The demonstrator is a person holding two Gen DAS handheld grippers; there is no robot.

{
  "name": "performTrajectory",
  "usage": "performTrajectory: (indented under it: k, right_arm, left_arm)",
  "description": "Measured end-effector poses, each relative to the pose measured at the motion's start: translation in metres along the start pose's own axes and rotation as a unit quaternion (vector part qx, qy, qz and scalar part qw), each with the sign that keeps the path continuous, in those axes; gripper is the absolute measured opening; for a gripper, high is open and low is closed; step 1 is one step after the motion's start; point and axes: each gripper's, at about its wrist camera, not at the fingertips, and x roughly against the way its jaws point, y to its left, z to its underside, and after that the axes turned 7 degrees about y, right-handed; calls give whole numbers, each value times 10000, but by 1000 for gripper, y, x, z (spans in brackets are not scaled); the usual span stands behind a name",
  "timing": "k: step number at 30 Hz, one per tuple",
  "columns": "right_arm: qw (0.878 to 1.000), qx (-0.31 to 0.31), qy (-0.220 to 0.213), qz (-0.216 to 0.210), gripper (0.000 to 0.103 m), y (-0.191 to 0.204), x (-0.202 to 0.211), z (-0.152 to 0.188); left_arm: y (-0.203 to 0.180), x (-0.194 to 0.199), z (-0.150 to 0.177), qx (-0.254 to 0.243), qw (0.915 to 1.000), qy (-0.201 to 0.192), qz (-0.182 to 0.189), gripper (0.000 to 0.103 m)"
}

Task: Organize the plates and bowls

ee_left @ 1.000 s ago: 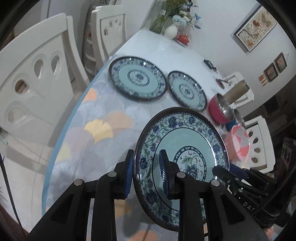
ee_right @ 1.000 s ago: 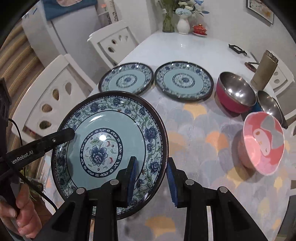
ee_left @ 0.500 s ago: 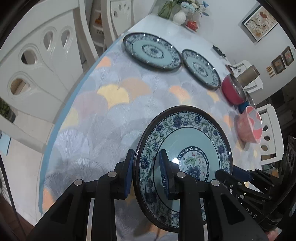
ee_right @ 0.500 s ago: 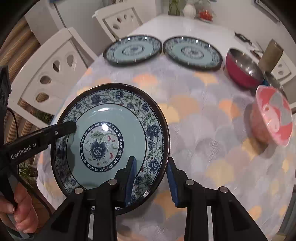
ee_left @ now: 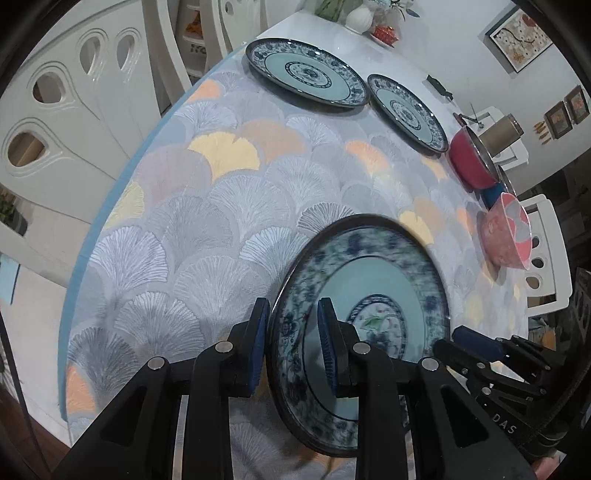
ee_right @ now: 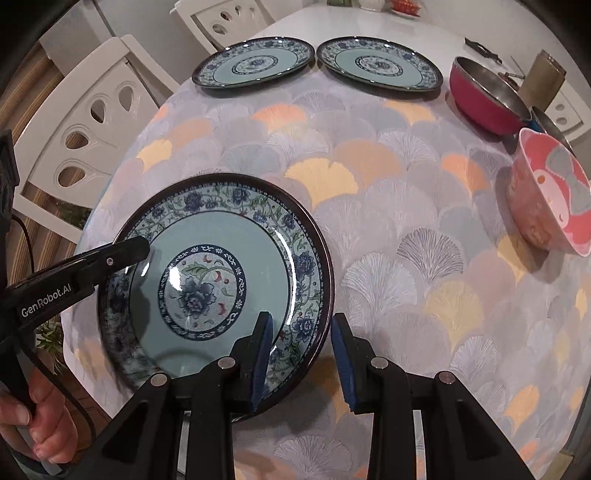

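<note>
A blue floral plate (ee_right: 221,291) lies low over the near part of the table, its rim between the fingers of both grippers. My left gripper (ee_left: 291,347) straddles its left rim (ee_left: 284,354), with a gap showing on both sides. My right gripper (ee_right: 301,356) straddles its right rim, jaws apart, not pinching. The plate is blurred in the left wrist view (ee_left: 384,291). Two matching plates (ee_right: 255,62) (ee_right: 380,62) lie side by side at the far end. A pink bowl (ee_right: 550,192) leans at the right.
A red steel-lined bowl (ee_right: 487,96) and a blue bowl (ee_right: 550,125) sit at the far right beside a bronze flask (ee_right: 543,77). White chairs (ee_right: 92,122) stand along the left edge. A vase (ee_left: 360,18) stands at the table's far end.
The plate has come down from a raised, tilted hold toward the tablecloth. Both grippers have opened wider around its rim. The cameras moved lower and nearer the table.
</note>
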Motion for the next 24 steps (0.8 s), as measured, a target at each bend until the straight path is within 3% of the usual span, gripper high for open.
performTrajectory:
  k: [11,17,20,24]
  right_arm:
    - [9998,-58,-198,48,32,-12,20,-8]
    - [9981,-164,-574,120,33,-25,47,-30]
    - [9971,-182,-733,63,39,-29,58,-47]
    - [9956,-164,-923,-17,41,-33,69,-77]
  left_arm:
    - [5,27,-17,22,9992,-354,-159,24]
    - [-9,57,-53,-136,9957,-910,-86,25]
    - [-18,72,-78,-262,9924,-1202,-53,25]
    - [-25,85,-116,-423,9874,-1520,-101,33]
